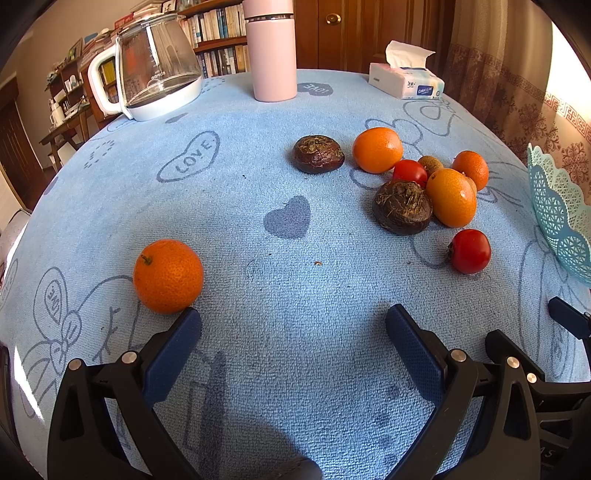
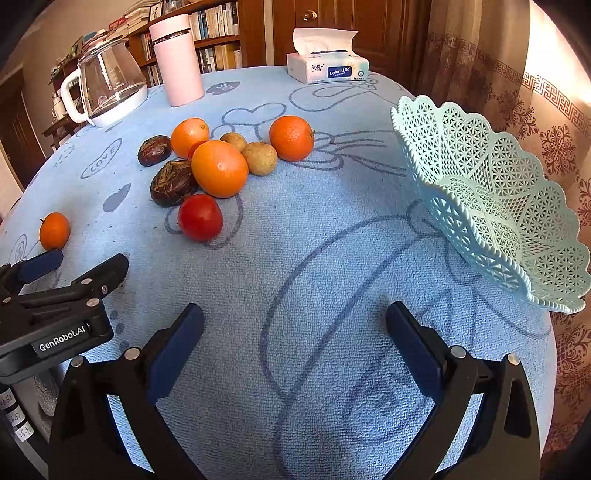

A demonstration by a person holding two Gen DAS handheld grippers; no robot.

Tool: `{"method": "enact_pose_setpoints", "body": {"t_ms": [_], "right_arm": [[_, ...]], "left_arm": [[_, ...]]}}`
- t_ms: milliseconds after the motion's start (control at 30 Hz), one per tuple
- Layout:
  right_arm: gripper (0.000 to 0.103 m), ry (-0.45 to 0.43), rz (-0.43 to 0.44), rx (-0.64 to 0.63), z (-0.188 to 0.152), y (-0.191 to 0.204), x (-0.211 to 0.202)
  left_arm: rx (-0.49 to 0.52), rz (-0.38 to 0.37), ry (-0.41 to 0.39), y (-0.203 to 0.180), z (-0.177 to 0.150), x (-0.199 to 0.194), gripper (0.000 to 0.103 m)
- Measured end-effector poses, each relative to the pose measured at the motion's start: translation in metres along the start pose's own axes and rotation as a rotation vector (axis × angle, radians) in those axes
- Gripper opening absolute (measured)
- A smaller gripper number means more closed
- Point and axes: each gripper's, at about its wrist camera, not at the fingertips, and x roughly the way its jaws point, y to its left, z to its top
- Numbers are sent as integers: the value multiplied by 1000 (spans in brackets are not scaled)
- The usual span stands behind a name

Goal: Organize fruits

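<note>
Peeking out from behind the big orange point(image 1: 451, 197) in the left wrist view, a small brown fruit point(image 1: 430, 164) and one tomato point(image 1: 409, 172) are mostly covered, and only a sliver of something orange shows at that orange's right edge. The lace-patterned basket point(image 1: 561, 218) is cut off there at the frame's right side; from the right wrist view it shows whole point(image 2: 491, 199), tilted up on the blue cloth point(image 2: 314, 229), holding nothing that can be seen.

Fruits lie clustered mid-table: two dark, rough-skinned ones point(image 2: 173, 182) and point(image 2: 154, 150), three oranges, two brown fruits point(image 2: 260, 158) touching each other, and a red tomato point(image 2: 200, 217) just in front. One lone orange point(image 1: 168, 275) sits well apart on the left, its lower edge just beside the left gripper's point(image 1: 293, 325) near finger (whether they touch is hard to tell).

Both tools hover low over the cloth, jaws spread wide, gripping nothing; the right gripper point(image 2: 295, 325) is near the basket.

At the far edge stand a glass kettle point(image 1: 155, 66), a pink flask point(image 1: 271, 51) cut off at the top, and a tissue pack point(image 2: 327, 68), with bookshelves point(image 1: 218, 33) behind.
</note>
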Motion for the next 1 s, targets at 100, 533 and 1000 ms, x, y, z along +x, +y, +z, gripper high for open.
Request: {"method": "enact_pose_setpoints", "body": {"t_ms": [100,533,1000], "right_arm": [[100,0,5,3,0,-1,0],[100,19,32,-49,-2,0,-2],[101,22,30,-51,-1,1,-1]], "left_arm": [[0,0,0,0,0,0,98],[0,0,1,0,0,0,98],[1,0,2,0,0,0,98]]}}
